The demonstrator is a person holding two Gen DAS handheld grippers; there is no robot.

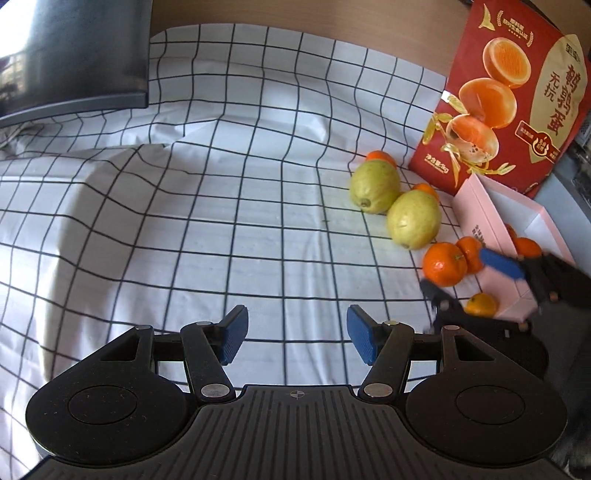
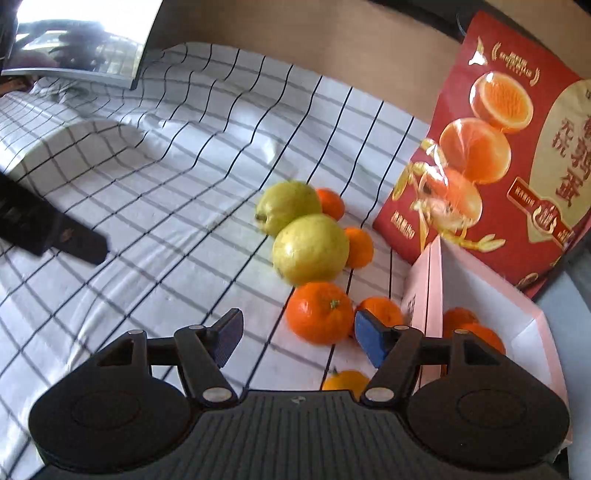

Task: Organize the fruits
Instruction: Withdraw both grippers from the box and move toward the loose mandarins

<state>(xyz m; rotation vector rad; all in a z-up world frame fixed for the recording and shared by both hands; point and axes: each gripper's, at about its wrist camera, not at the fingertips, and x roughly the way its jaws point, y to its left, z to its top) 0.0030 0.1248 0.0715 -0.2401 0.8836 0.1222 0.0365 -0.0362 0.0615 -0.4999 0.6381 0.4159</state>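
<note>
Two green guavas (image 2: 310, 249) lie touching at twelve o'clock of the right gripper (image 2: 295, 338). Five mandarins (image 2: 319, 312) sit on the checked table (image 2: 166, 192), two more in the pink box (image 2: 480, 291) at three o'clock. Both the right and left gripper (image 1: 297, 334) gape wide, empty.

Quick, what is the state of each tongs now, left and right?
Left tongs: open, holding nothing.
Right tongs: open, empty, just behind a mandarin.

surface: checked white cloth (image 1: 221, 229) | monitor (image 1: 74, 55) | brown wall (image 1: 295, 14)
</note>
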